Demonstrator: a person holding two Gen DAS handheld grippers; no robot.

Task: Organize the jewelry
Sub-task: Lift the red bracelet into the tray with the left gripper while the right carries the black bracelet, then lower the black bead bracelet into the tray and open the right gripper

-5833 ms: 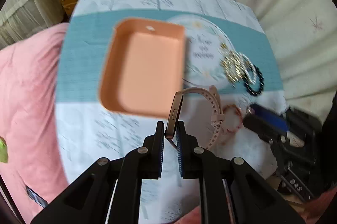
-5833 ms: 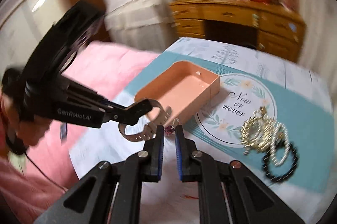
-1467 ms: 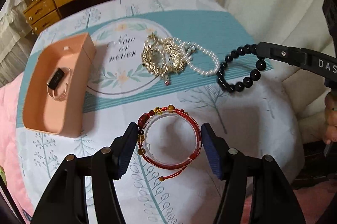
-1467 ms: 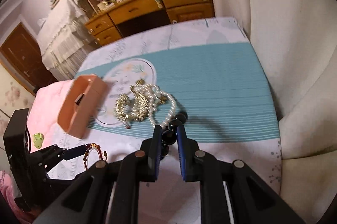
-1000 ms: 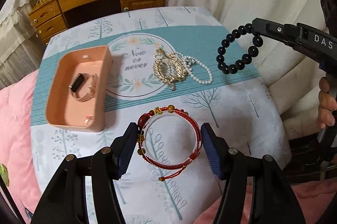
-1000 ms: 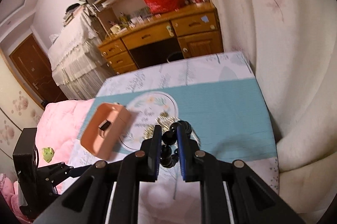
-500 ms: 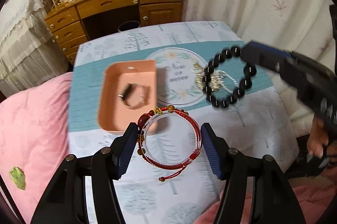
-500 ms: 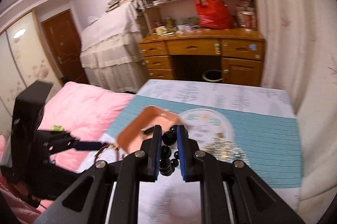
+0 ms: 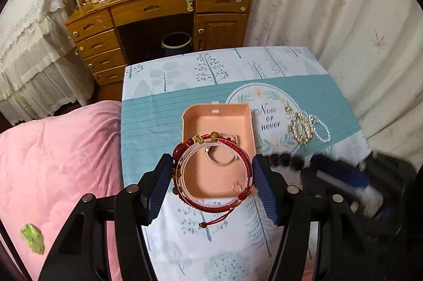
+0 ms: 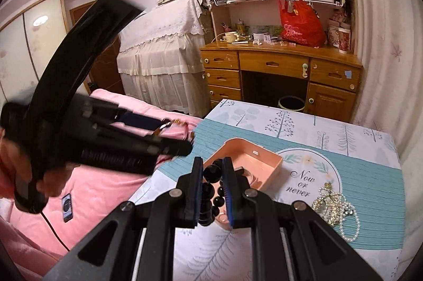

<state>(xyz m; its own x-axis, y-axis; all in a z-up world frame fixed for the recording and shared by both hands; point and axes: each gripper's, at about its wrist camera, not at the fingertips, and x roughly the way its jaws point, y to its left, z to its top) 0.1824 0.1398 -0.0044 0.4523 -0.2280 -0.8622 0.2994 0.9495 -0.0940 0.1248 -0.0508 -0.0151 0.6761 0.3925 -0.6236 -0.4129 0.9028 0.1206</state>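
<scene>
Both bracelets now lifted off the desk [image 9: 164,106] and carried to the peach tray [image 9: 190,117], where 1.5 s back they were only just gripped. Left tongs [image 9: 212,176] clamped across the red bangle [image 9: 246,164], hanging over the tray's near end. Right tongs [image 10: 213,189] pinched narrow on the black bead bracelet [image 10: 211,172], apparently above the tray's near corner; blurred. Watch [image 9: 224,158] already inside. Gold-and-pearl heap [image 9: 306,127] left on the desk. Release pending.
</scene>
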